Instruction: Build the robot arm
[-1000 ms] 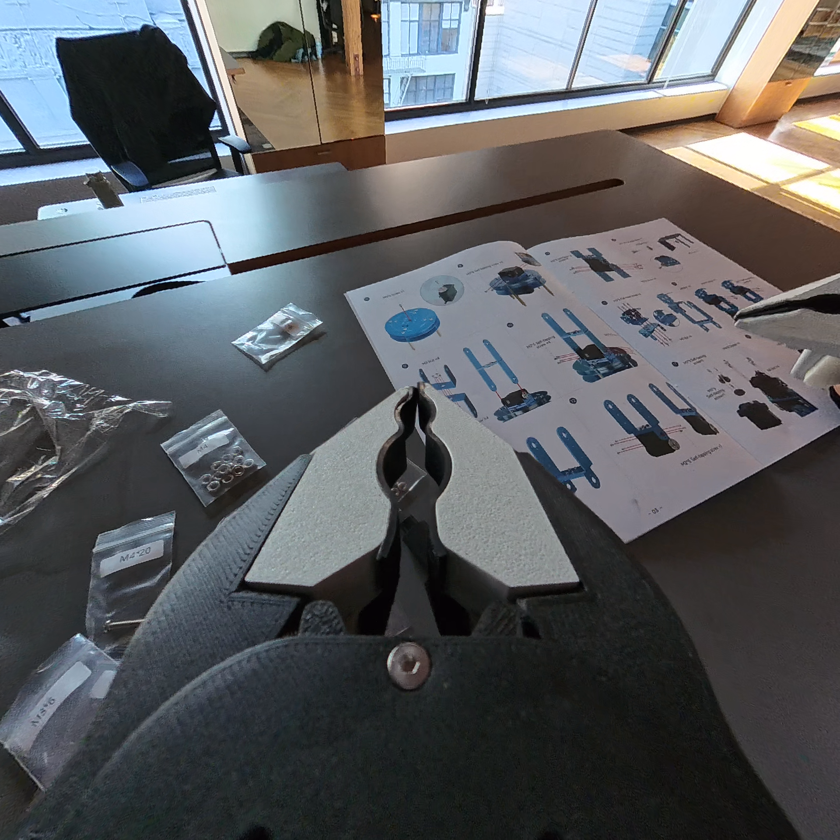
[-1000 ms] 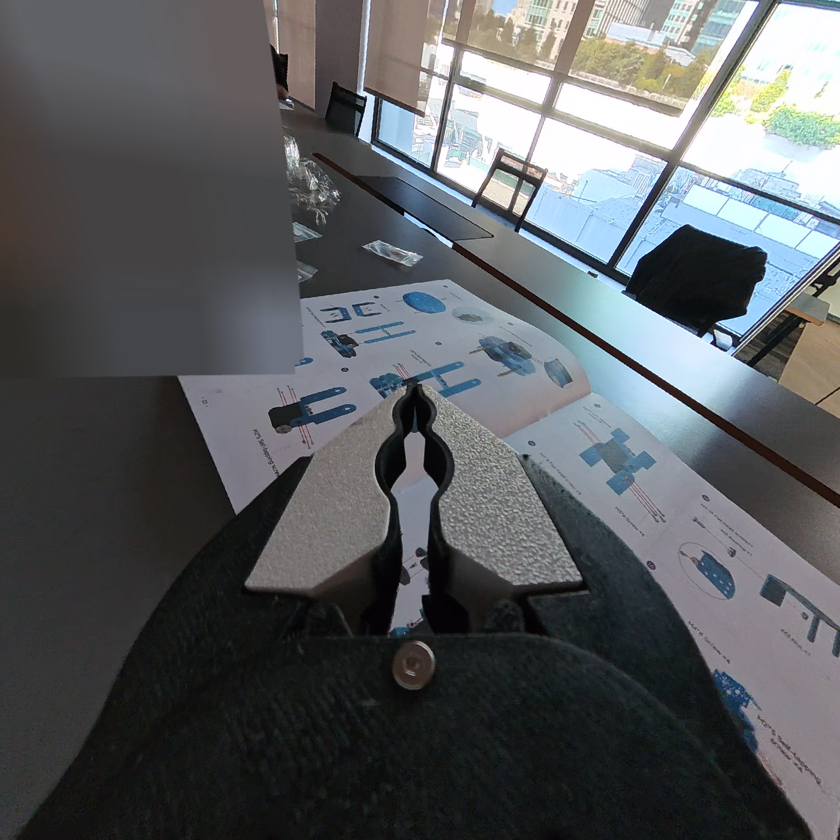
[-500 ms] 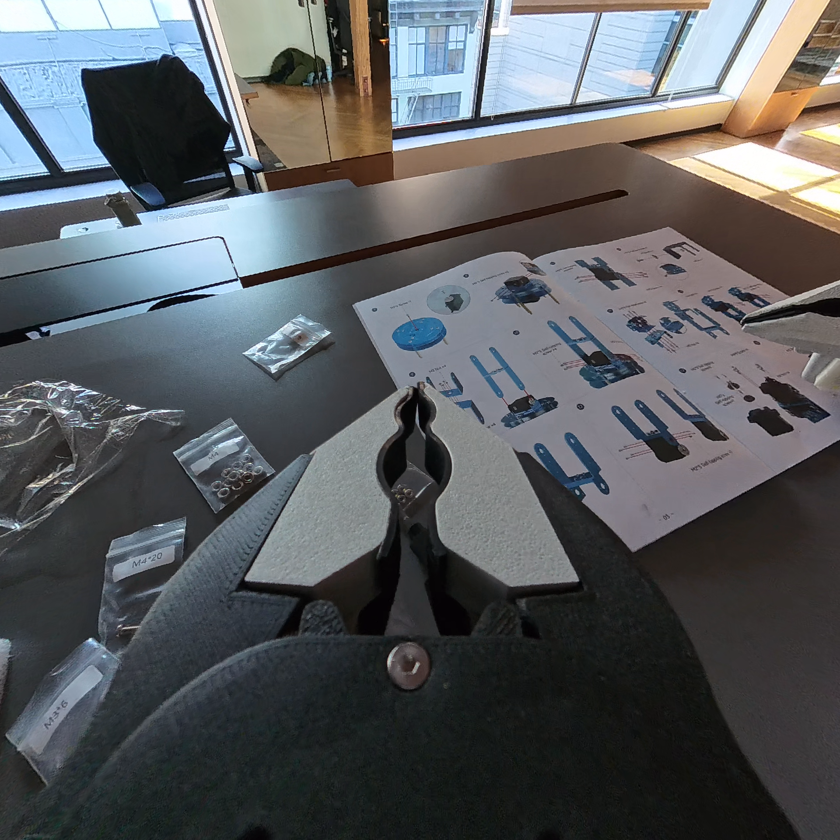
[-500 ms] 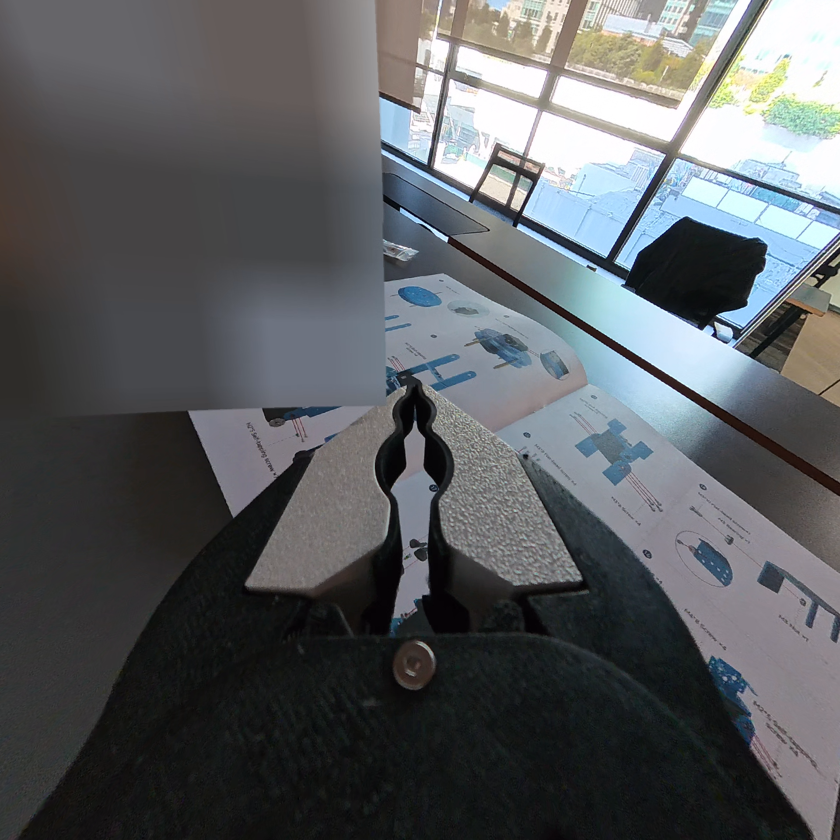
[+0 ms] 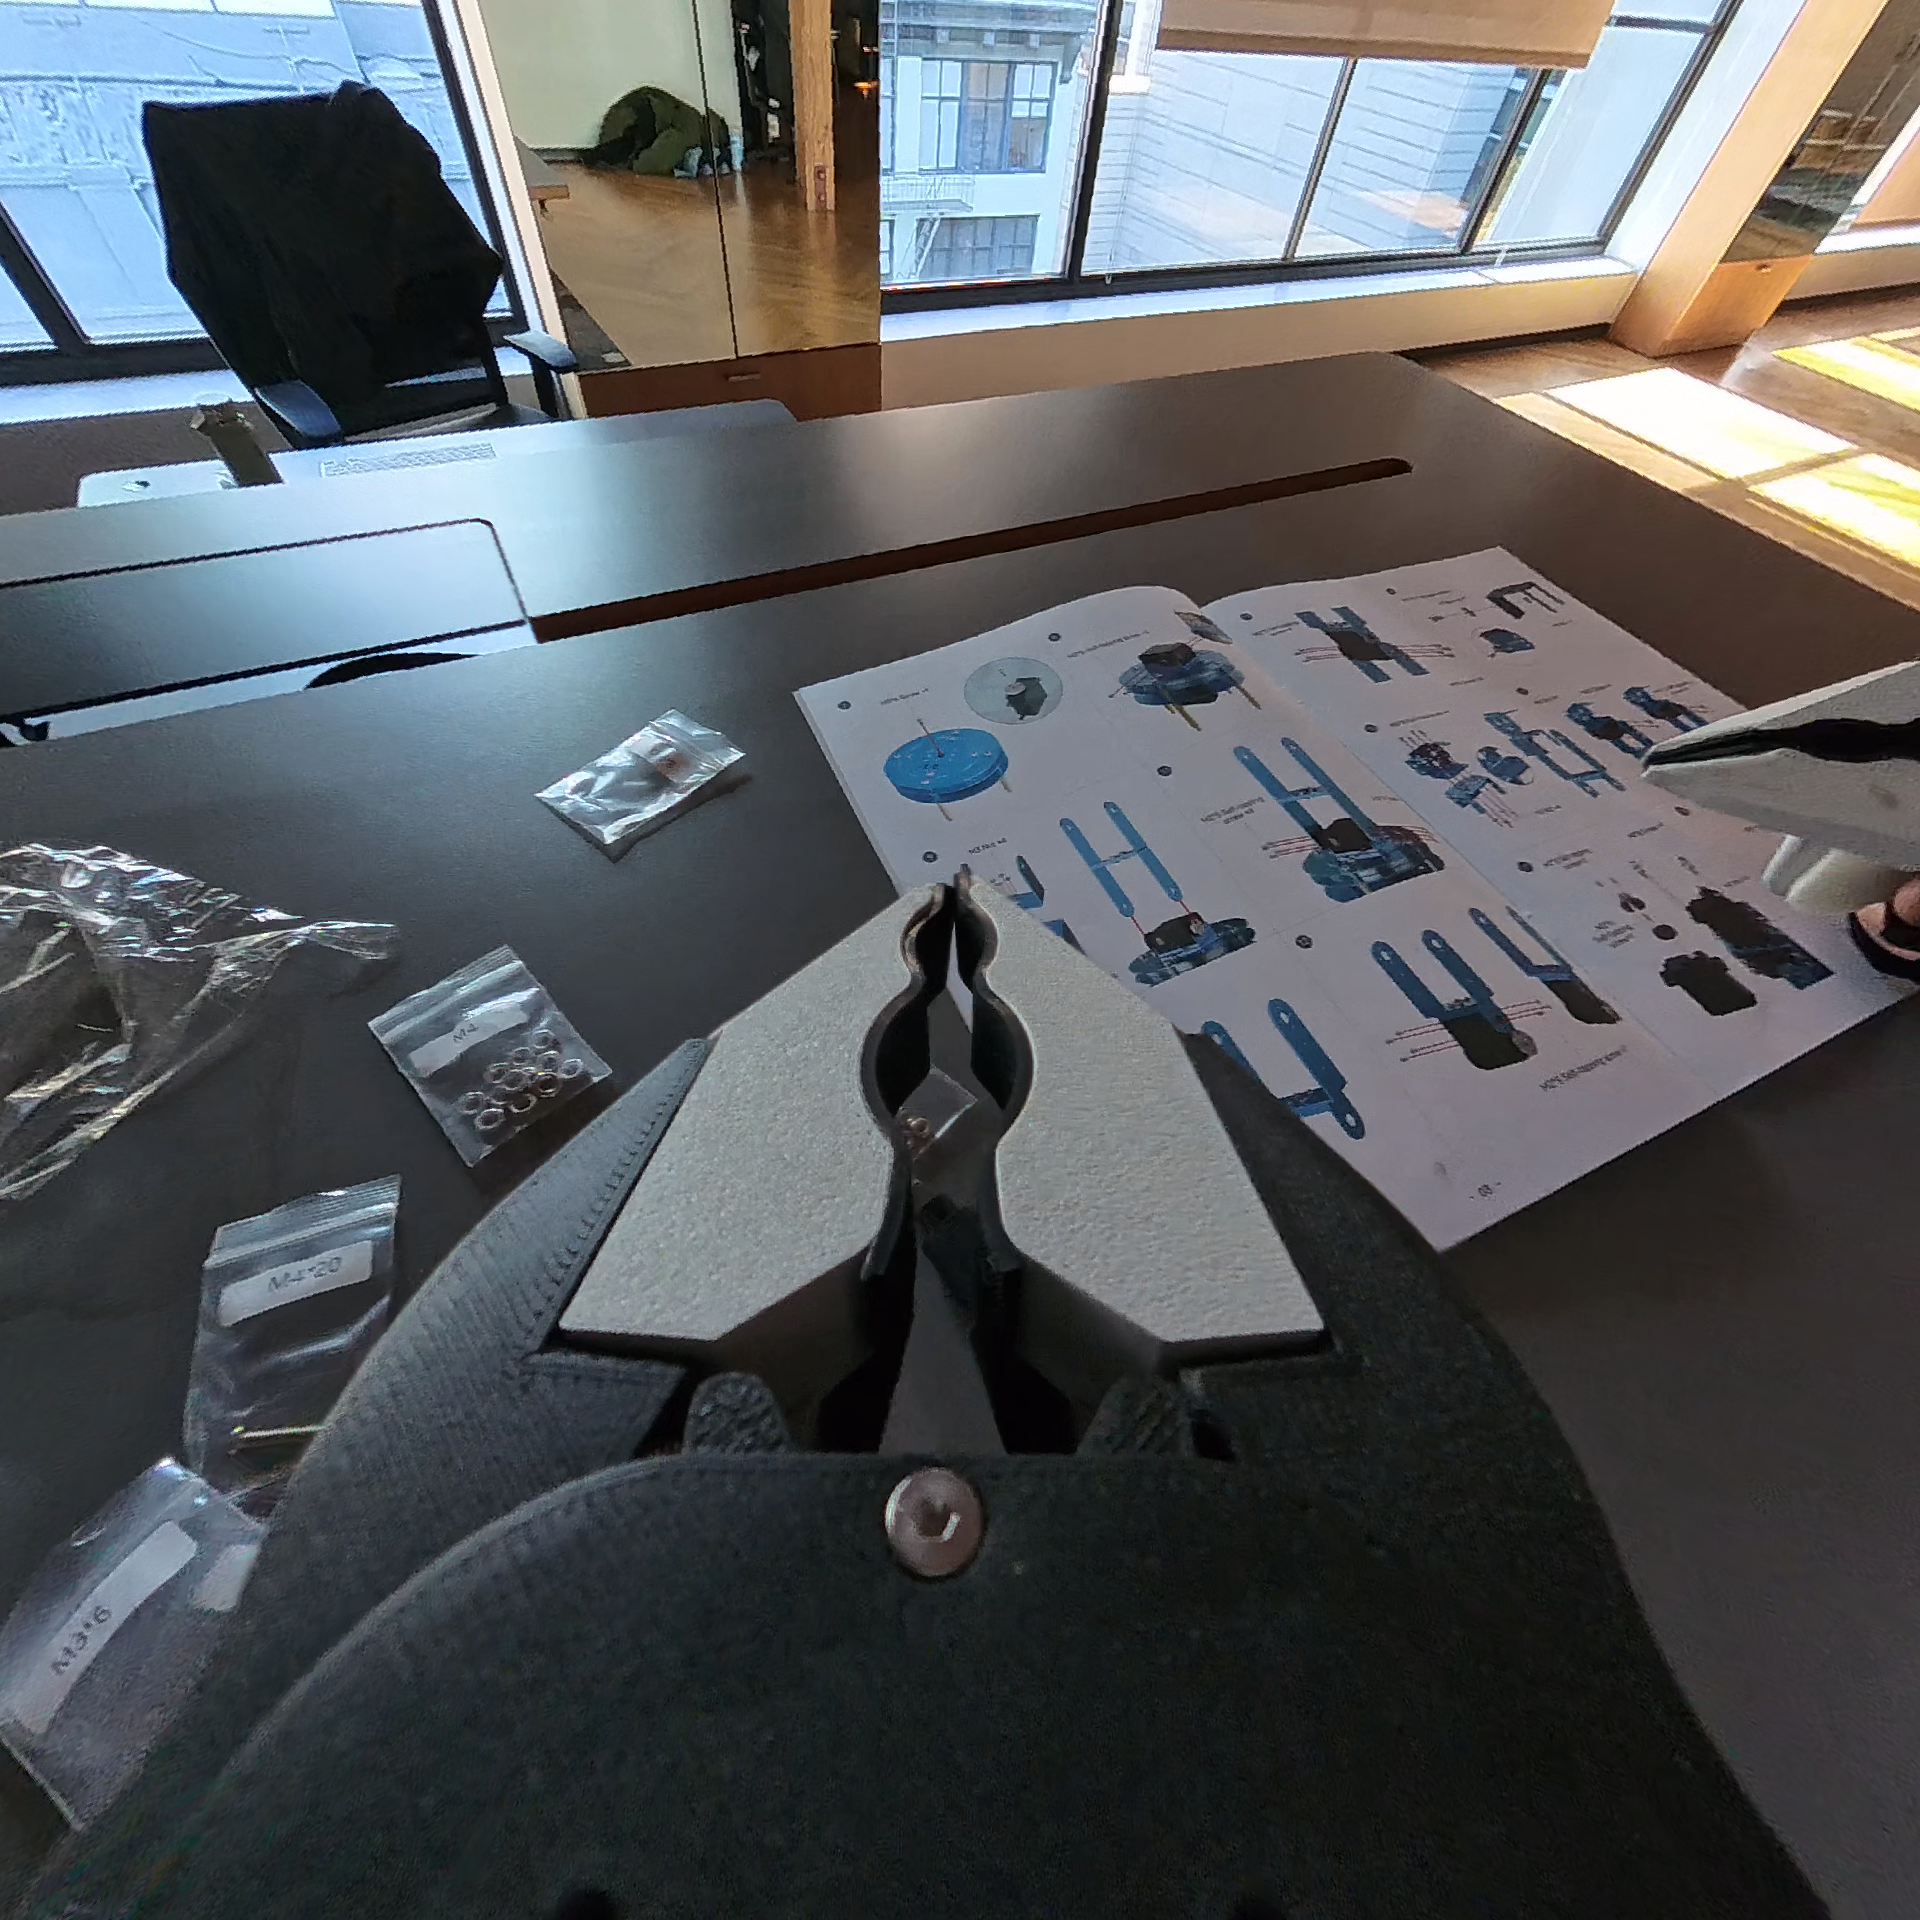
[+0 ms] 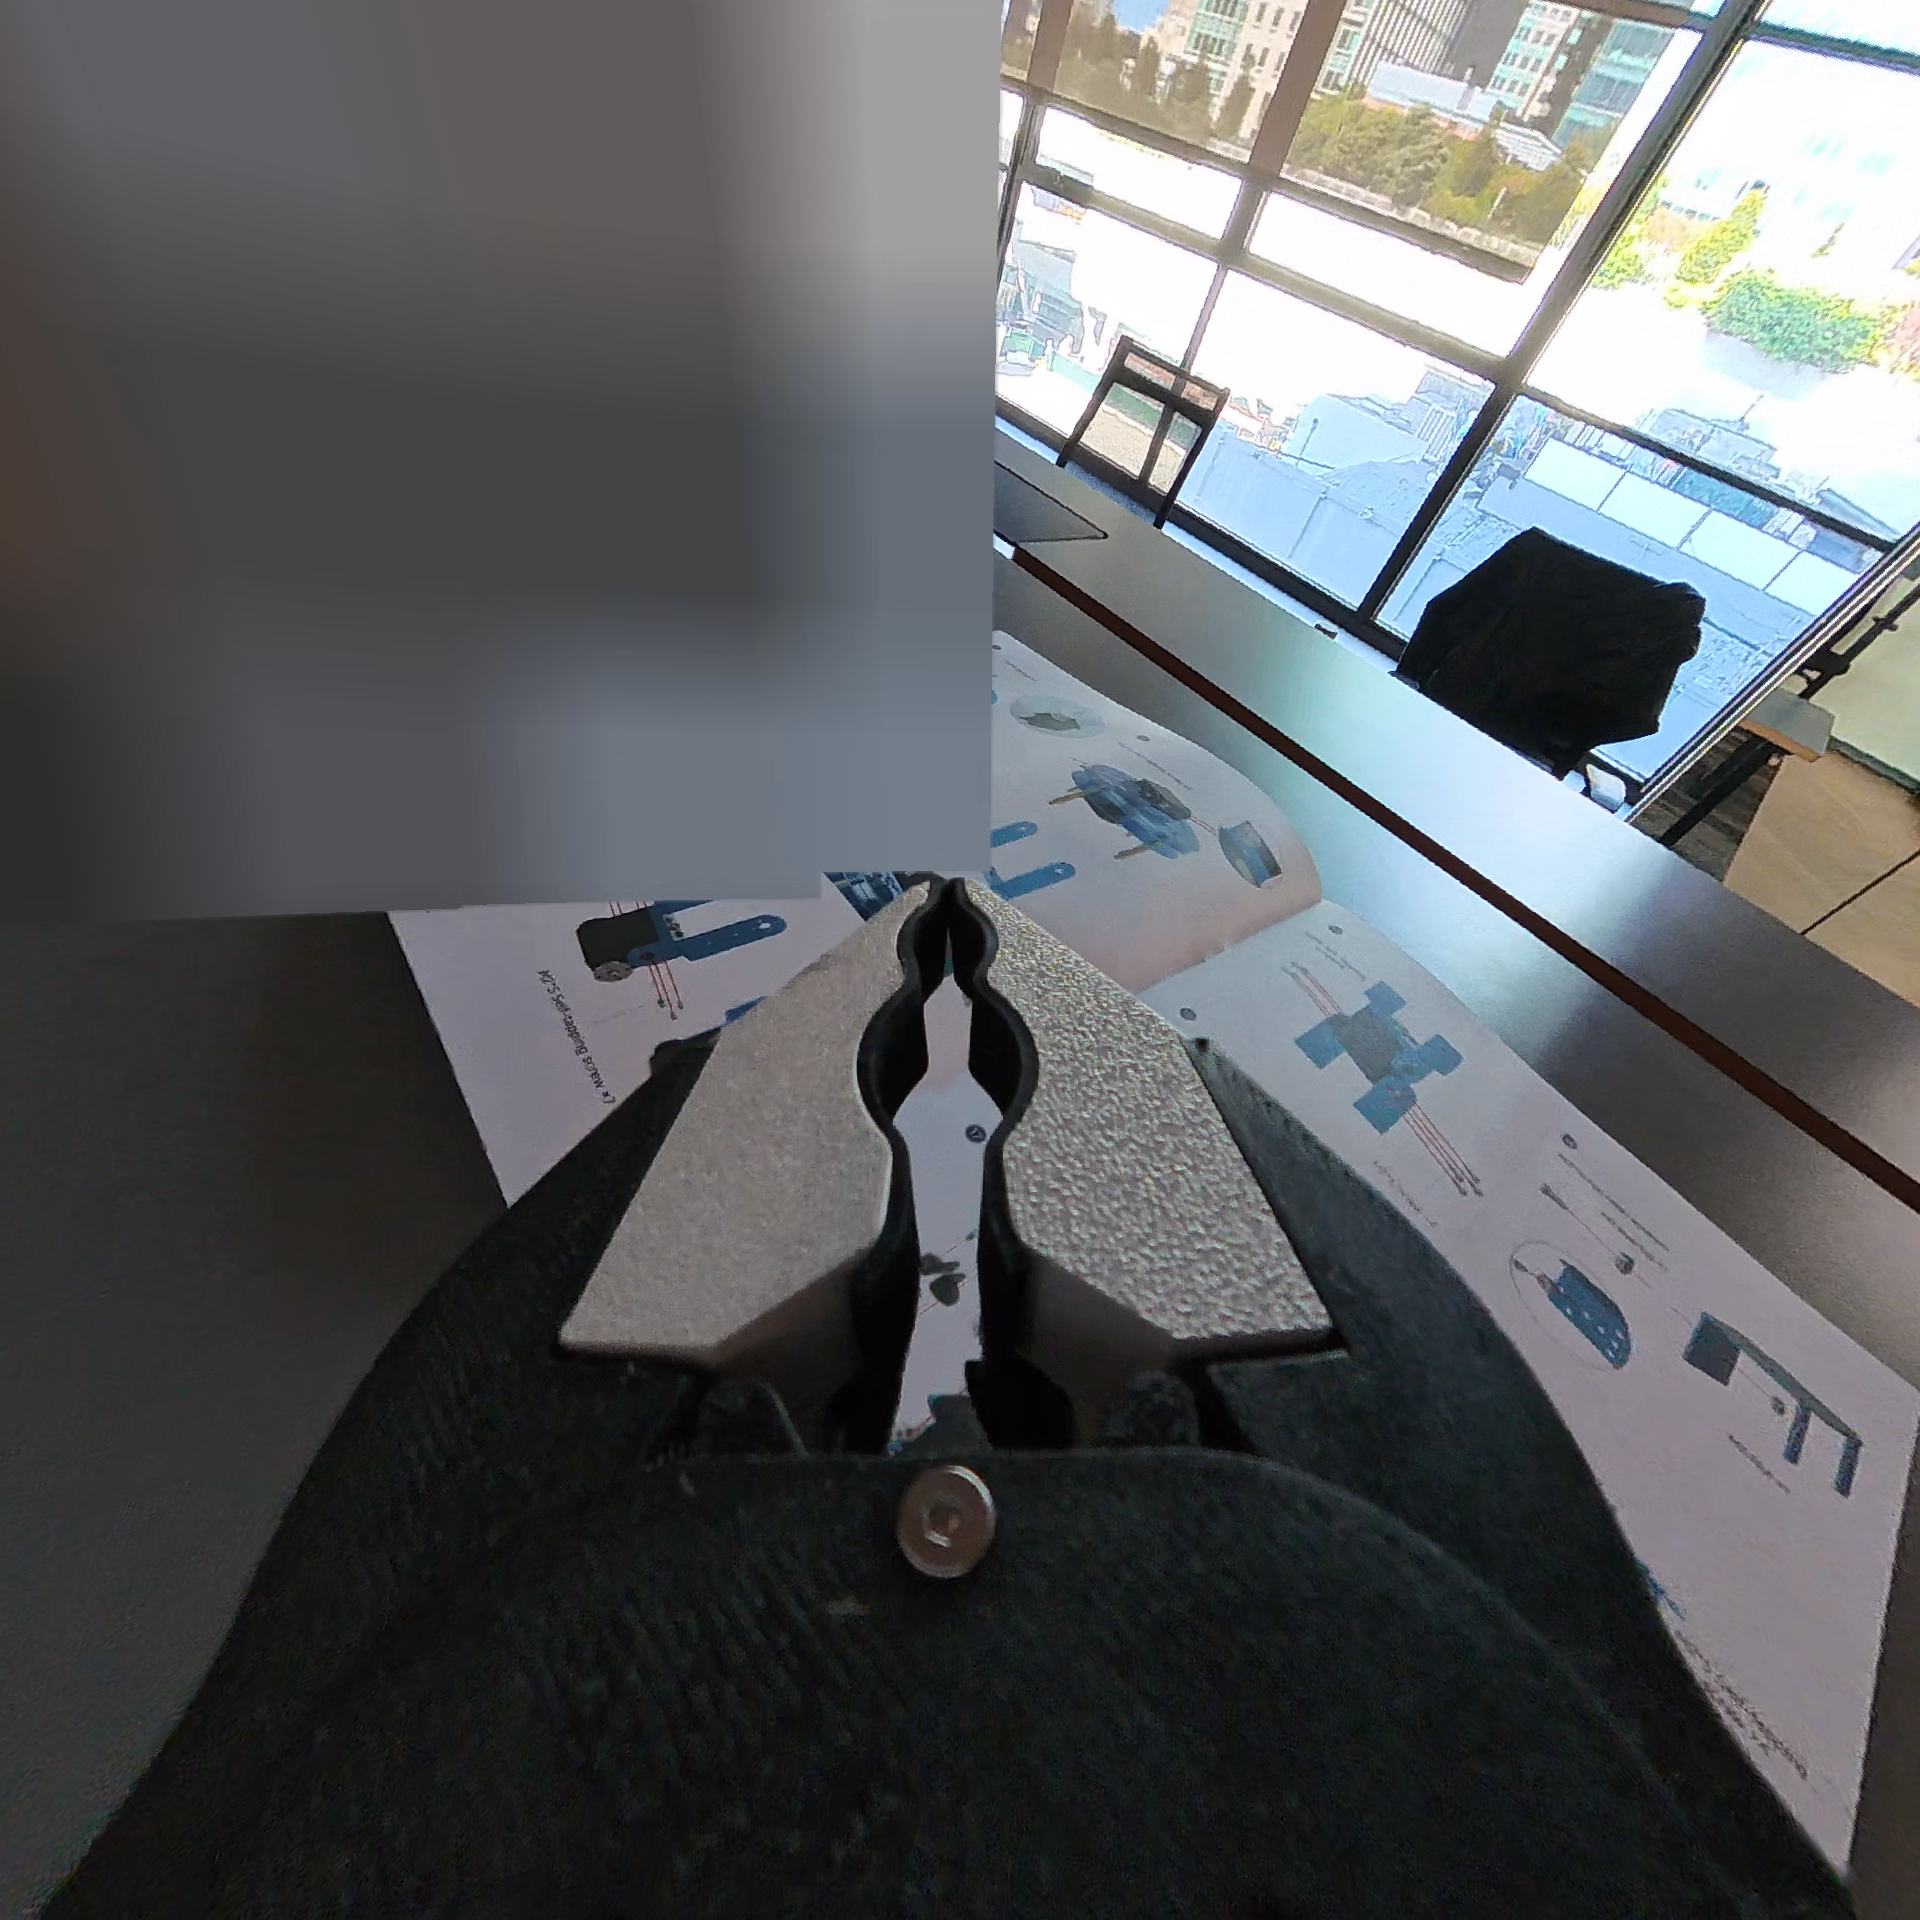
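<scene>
My left gripper (image 5: 951, 896) is shut on a small clear bag (image 5: 935, 1117) of tiny metal parts, which shows in the gap between the fingers. It is held above the dark table (image 5: 675, 935), just left of an open instruction booklet (image 5: 1351, 883) with blue drawings. My right gripper (image 6: 951, 920) is shut and empty, hovering low over the booklet (image 6: 1403, 1143). It also shows at the right edge of the left wrist view (image 5: 1662, 771), over the booklet's right page.
Small clear bags lie left of the booklet: one with nuts (image 5: 488, 1049), one farther back (image 5: 644, 774), two labelled ones (image 5: 291, 1309) (image 5: 104, 1600). Crumpled clear plastic (image 5: 125, 977) lies at the far left. A black chair (image 5: 312, 239) stands by the windows. My hands' fingertips stand some 20 centimeters from each other.
Both grippers stayed shut. The left one drifted slightly with the bag still in it. The right view swung, and the booklet's fold now sits nearer the fingertips.
</scene>
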{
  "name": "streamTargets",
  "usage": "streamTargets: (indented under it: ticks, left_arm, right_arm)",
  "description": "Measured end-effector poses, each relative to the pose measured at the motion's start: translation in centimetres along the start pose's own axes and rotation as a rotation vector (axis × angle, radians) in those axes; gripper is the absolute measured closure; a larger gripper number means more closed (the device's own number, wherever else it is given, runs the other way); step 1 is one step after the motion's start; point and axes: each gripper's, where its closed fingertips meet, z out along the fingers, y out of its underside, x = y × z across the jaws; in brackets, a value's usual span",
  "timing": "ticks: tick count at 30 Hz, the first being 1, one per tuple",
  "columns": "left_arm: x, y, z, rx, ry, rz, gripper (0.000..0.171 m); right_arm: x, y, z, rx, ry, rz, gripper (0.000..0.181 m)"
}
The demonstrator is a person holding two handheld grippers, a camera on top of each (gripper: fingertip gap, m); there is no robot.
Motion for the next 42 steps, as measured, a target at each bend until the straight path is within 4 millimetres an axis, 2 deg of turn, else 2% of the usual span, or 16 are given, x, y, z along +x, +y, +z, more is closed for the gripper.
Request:
streamTargets:
  ticks: [5,8,11,13,14,16,19,21,24,27,30,32,35,38,40,42]
  left_arm:
    - [1.9,-1.0,-0.6,0.039,0.073,0.01,0.171]
    - [2.3,-2.9,-2.0,0.117,0.038,0.093,0.171]
    - [2.7,-3.9,-5.1,0.142,0.055,0.015,0.16]
    - [2.5,-3.6,-8.7,0.142,0.067,-0.032,0.155]
    - [1.2,-2.8,-10.9,0.133,0.013,-0.03,0.153]
    - [-3.0,-0.2,-16.0,0.086,-0.176,-0.016,0.147]
    - [-10.5,5.2,-25.0,-0.049,-0.496,-0.02,0.144]
    - [-14.0,8.8,-29.6,-0.141,-0.596,-0.07,0.142]
    - [-17.4,12.5,-33.3,-0.224,-0.636,-0.107,0.146]
    - [-19.3,14.5,-35.0,-0.258,-0.69,-0.111,0.146]
    - [-18.9,13.9,-34.1,-0.188,-0.663,-0.111,0.152]
    - [-16.6,11.2,-31.3,-0.078,-0.524,-0.11,0.157]
    - [-11.8,4.4,-25.4,0.068,-0.29,0.018,0.162]
    - [-6.8,-1.2,-17.8,0.098,-0.088,0.143,0.164]
    - [-4.6,-2.8,-12.6,0.047,-0.019,0.187,0.168]
    - [-4.0,-3.1,-8.7,-0.005,-0.052,0.238,0.171]
  right_arm:
    - [-0.8,-1.7,-0.2,0.063,0.023,-0.093,0.181]
    - [-1.0,-2.2,-0.1,0.079,0.048,-0.13,0.181]
    - [-0.8,-2.6,-0.5,0.091,0.088,-0.135,0.181]
    - [-1.2,-2.7,-1.1,0.098,0.088,-0.119,0.181]
    - [-1.4,-2.8,-1.4,0.102,0.085,-0.115,0.181]
    - [-1.5,-3.2,-2.1,0.115,0.094,-0.13,0.181]
    - [-1.0,-3.6,-2.3,0.124,0.122,-0.149,0.181]
    - [-0.9,-3.6,-1.9,0.12,0.119,-0.129,0.181]
    - [-1.1,-3.6,-1.2,0.123,0.086,-0.057,0.181]
    - [-1.7,-3.9,-0.4,0.127,0.052,-0.008,0.181]
    - [-1.9,-3.5,-0.3,0.103,0.068,-0.051,0.181]
    - [-1.4,-3.2,-0.5,0.089,0.103,-0.084,0.181]
    - [0.6,-3.5,-0.5,0.083,0.188,-0.117,0.181]
    - [2.5,-4.1,0.3,0.084,0.228,-0.038,0.181]
    - [2.5,-4.2,1.4,0.082,0.203,0.034,0.181]
    - [1.4,-4.4,2.0,0.094,0.163,0.021,0.181]
